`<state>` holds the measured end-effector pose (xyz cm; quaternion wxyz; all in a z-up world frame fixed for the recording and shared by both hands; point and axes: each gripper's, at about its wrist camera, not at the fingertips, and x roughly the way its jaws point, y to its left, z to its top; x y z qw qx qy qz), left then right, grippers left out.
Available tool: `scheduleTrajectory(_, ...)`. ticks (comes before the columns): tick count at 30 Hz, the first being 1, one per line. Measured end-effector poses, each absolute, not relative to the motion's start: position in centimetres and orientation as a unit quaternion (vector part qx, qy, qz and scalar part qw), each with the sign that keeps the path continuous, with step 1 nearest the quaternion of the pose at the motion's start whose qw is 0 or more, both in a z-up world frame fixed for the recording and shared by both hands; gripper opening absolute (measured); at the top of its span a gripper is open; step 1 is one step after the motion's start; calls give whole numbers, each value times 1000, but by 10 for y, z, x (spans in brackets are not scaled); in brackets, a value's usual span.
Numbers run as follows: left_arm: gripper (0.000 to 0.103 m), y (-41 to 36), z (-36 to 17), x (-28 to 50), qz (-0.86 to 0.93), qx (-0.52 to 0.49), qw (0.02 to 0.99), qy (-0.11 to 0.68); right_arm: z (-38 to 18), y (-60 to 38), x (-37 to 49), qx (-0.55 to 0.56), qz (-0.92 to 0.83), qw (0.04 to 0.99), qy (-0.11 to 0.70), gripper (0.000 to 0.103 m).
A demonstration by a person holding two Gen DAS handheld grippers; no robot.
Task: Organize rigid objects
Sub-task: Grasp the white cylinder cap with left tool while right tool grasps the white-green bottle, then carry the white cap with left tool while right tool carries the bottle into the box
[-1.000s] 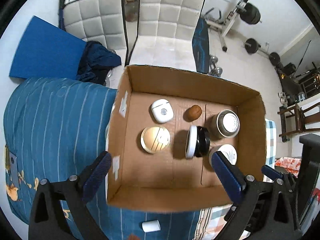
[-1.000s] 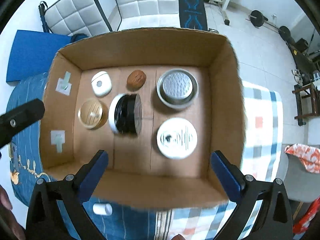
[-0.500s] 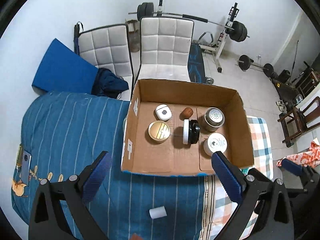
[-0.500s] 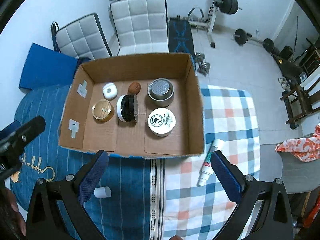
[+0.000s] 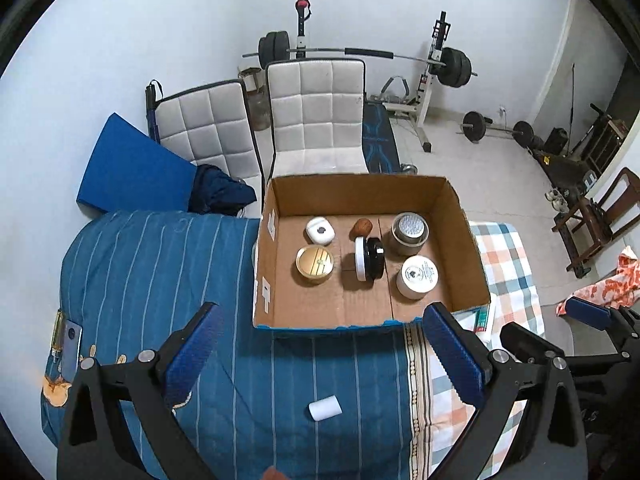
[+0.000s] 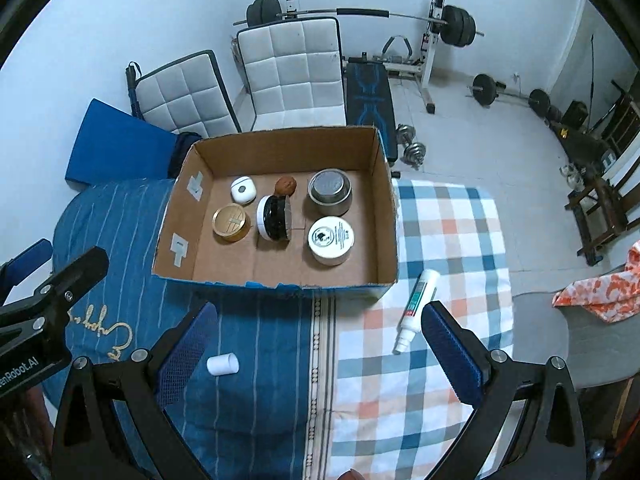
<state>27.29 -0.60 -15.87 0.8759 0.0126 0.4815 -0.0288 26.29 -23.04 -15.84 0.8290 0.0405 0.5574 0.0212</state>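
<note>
Already the cardboard box (image 6: 276, 280) on the bed holds 6 items. Both the left gripper (image 5: 320, 354) and right gripper (image 6: 316, 350) hang wide open, empty. The spray bottle (image 6: 414, 306) and white cap (image 6: 222, 364) lie outside; either could roll when pinched on soft bedding.

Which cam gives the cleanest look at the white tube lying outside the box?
Right wrist. The white tube lies whole on the checked blanket beside the cardboard box, nozzle toward the camera. In the left wrist view only a sliver shows, cut off by the box corner and a left gripper finger.
</note>
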Motion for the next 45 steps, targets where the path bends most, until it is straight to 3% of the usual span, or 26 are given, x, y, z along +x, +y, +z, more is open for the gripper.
scheduleTrajectory(6, 103, -8, -198, 269, -26, 24, 848, 529, -202, -262, 255, 66, 2, 797, 600, 103)
scheduleTrajectory(11, 102, -4, -291, 266, -19, 25, 777, 629, -273, -306, 240, 95, -38, 745, 659, 103)
scheduleTrajectory(15, 88, 4, -364, 264, -17, -21, 712, 702, -320, -337, 234, 128, -68, 713, 686, 103)
scheduleTrajectory(20, 88, 11, -422, 265, 6, -71, 664, 745, -358, -364, 251, 170, -92, 701, 687, 103)
scheduleTrajectory(23, 88, 10, -439, 267, 10, -85, 646, 758, -383, -372, 273, 175, -103, 699, 685, 93)
scheduleTrajectory(25, 88, 10, -446, 267, 13, -95, 637, 765, -404, -375, 290, 176, -106, 689, 695, 76)
scheduleTrajectory(27, 88, 11, -449, 267, 16, -105, 632, 767, -423, -375, 300, 170, -110, 675, 710, 53)
scheduleTrajectory(28, 88, 12, -451, 267, 17, -108, 630, 769, -434, -375, 303, 164, -112, 663, 722, 51)
scheduleTrajectory(30, 88, 13, -454, 266, 16, -118, 624, 772, -429, -369, 306, 143, -106, 678, 713, 36)
scheduleTrajectory(39, 88, 8, -463, 253, 10, -116, 614, 781, -435, -335, 230, 104, -38, 632, 767, 35)
scheduleTrajectory(40, 85, 6, -464, 253, 10, -112, 615, 781, -435, -334, 224, 104, -40, 631, 768, 36)
scheduleTrajectory(42, 60, 0, -466, 253, 12, -101, 620, 778, -438, -334, 216, 111, -45, 626, 770, 36)
scheduleTrajectory(45, 47, -8, -470, 249, 17, -88, 618, 781, -439, -337, 217, 122, -52, 624, 770, 36)
